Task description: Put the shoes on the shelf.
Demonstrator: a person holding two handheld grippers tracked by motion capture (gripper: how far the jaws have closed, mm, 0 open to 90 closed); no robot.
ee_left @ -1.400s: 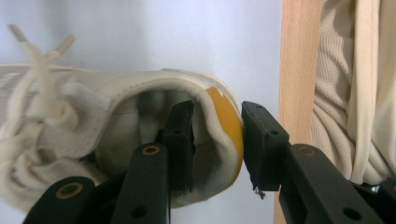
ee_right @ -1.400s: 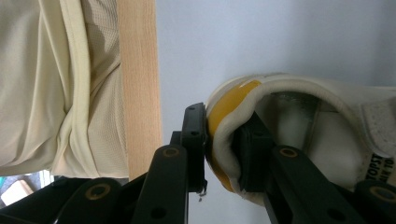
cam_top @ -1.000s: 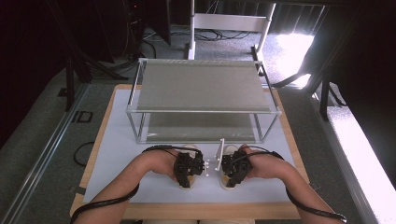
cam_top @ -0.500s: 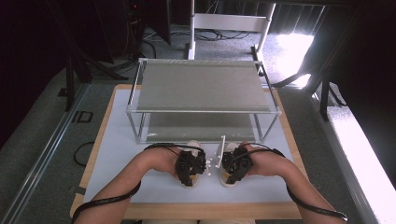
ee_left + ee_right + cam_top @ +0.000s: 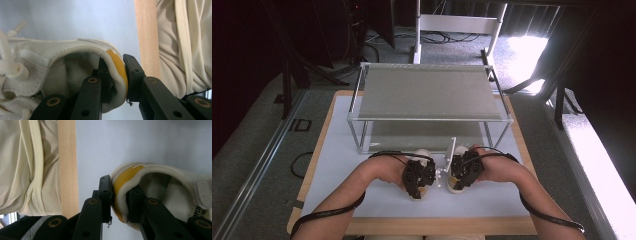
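Item 1. Left shoe (image 5: 62, 75): cream-white, laced, with a yellow heel tab. It lies on the white bench (image 5: 337, 170) at about 6 o'clock in the high view, near the front wooden edge. The left gripper (image 5: 113, 77) has its fingers clamped on the heel collar, one finger inside the shoe and one outside against the yellow tab; the jaws have just been closing on it.

Item 2. Right shoe (image 5: 160, 197): matching cream-white with a yellow heel tab, just beside the left shoe, toward 3 o'clock of it. The right gripper (image 5: 118, 197) has its fingers pinched on the heel collar, one inside and one outside on the yellow patch.

Item 3. Wire shelf rack (image 5: 429, 92): two tiers, metal frame, standing on the bench toward 12 o'clock of both shoes.

Item 4. Person: both forearms enter from 6 o'clock; a beige garment (image 5: 185, 45) shows beyond the bench edge.
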